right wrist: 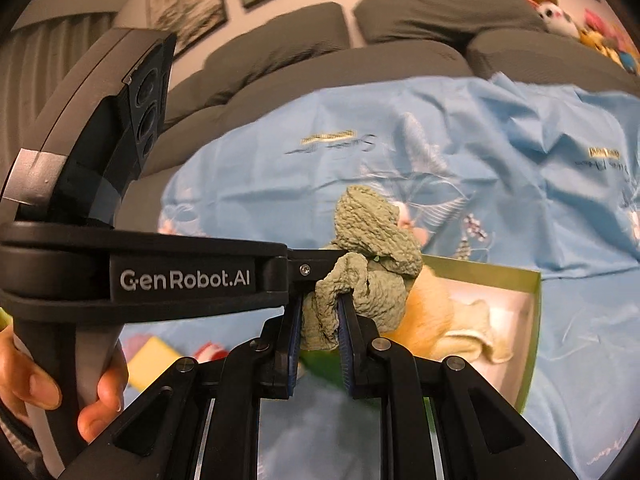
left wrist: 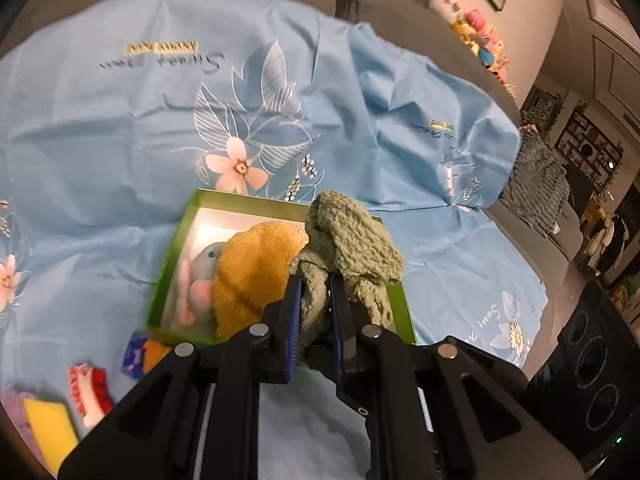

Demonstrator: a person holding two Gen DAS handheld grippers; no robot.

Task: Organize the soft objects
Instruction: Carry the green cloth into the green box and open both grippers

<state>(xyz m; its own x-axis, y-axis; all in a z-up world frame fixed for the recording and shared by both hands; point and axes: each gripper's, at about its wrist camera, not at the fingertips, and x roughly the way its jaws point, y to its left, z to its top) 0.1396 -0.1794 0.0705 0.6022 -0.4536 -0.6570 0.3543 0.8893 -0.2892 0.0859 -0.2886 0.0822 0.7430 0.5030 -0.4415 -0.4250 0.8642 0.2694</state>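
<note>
Currently the green knitted cloth is pinched by both the left tool and the right tool, jaws narrow on it, held bunched above the green box. That box is already crowded by an orange plush. If released off-centre, the cloth could be draped over the rim or dropped onto the blue sheet. Snagging on a finger is likely.
</note>
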